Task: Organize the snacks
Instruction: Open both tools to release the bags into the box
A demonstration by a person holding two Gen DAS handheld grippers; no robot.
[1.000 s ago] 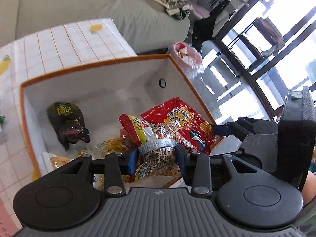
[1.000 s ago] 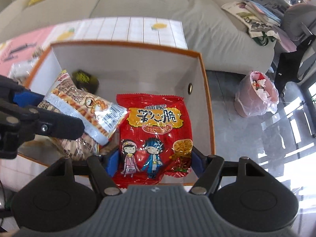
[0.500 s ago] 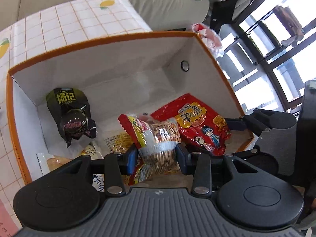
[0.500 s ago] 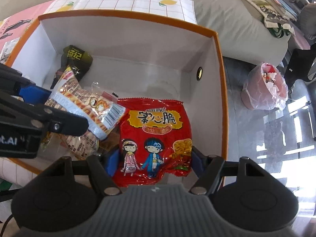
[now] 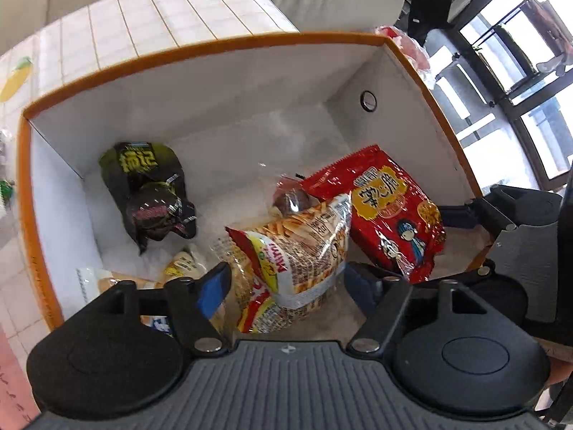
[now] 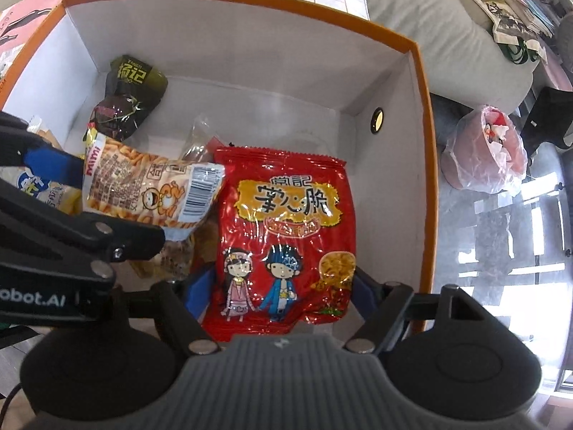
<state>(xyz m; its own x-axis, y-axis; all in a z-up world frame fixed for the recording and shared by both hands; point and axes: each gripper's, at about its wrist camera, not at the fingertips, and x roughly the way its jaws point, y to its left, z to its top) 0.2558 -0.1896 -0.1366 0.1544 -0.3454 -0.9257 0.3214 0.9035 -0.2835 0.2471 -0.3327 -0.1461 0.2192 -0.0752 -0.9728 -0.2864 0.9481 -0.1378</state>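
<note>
An orange-rimmed white box (image 5: 200, 53) (image 6: 424, 136) holds several snacks. My left gripper (image 5: 283, 279) is open over the box; the Mimi stick-snack bag (image 5: 301, 251) (image 6: 143, 186) lies loose between its spread fingers on other packets. My right gripper (image 6: 274, 286) is shut on the red noodle-snack bag (image 6: 286, 229) (image 5: 390, 211) and holds it inside the box at the right side. A black-and-green packet (image 5: 150, 186) (image 6: 129, 96) lies at the box's back left.
Pale packets (image 5: 107, 283) lie in the box's near-left corner. The box stands on a tiled tablecloth (image 5: 143, 10) beside a grey sofa (image 6: 447, 36). A pink bin bag (image 6: 483, 150) stands on the floor to the right.
My left gripper opened and let go of the Mimi bag, which settled into the box. Both grippers moved lower into the box; the right one still holds the red bag.
</note>
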